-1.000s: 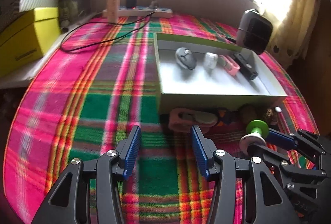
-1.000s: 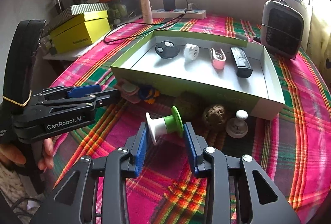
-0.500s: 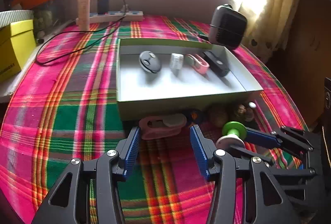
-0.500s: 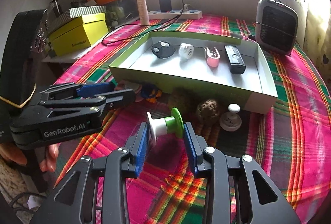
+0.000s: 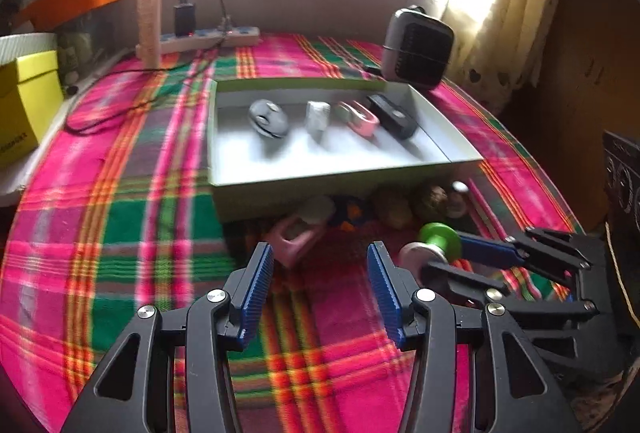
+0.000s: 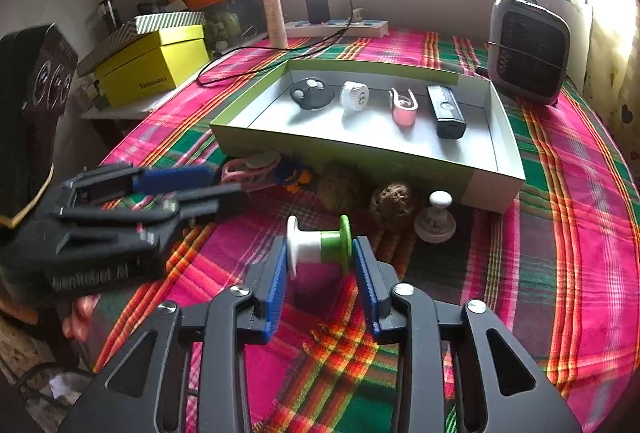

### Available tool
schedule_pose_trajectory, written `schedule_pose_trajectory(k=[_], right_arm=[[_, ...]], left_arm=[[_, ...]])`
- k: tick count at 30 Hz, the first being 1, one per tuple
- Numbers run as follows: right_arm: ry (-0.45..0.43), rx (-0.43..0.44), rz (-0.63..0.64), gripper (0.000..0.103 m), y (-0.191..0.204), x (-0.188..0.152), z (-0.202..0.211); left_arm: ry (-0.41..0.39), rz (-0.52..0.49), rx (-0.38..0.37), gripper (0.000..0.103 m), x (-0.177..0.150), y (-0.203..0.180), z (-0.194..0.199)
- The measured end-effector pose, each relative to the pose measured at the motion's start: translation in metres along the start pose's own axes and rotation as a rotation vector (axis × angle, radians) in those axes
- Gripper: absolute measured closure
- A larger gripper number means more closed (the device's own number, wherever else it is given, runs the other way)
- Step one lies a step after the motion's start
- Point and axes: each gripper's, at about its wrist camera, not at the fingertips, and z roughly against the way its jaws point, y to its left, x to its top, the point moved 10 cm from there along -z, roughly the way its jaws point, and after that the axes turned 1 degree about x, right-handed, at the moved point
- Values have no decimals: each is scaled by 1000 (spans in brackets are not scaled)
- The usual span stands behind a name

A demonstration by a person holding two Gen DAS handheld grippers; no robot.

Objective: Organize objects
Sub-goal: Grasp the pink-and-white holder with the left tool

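A white and green spool lies level between the blue pads of my right gripper. Its jaws are closing, and the pads touch both flanges. In the left wrist view the spool and right gripper sit at the right. My left gripper is open with nothing between its fingers. Just beyond them a pink clip lies against the tray's front wall. The green-rimmed tray holds a dark fob, a white cap, a pink clip and a black device.
In front of the tray lie a blue and orange toy, two woven balls and a white stamp. A small heater stands at the back right, a power strip with a cable at the back, and yellow boxes at the left.
The right jaws have narrowed onto the spool, which now lies level instead of tilted. The left gripper has swung a little, so the tray and pink clip have shifted in its view.
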Motion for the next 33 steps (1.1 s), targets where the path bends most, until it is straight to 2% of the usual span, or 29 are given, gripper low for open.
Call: schedule_pose_trajectory(k=[4,11,15,22,26,33], right_arm=[[-2,1,0,70,1,0,0],[-2,5,-2,70,2,0,0],[-3,5,-3,70,2,1,-1],[-4,7,-6,70,2,1,-1],[-4,8,-8,70,2,2,-1],[-4,8,-10,70,1,3,0]], left_arm=[[19,-15,42,55,2,9,-10],[35,-66,67,55,5,8,-25],[42,-102,62,55,8,5,-32],[49,-76,38,56,8,6,-34],[49,-89,37,68,7,3,-32],[46,-79,47,74,5,3,-30]])
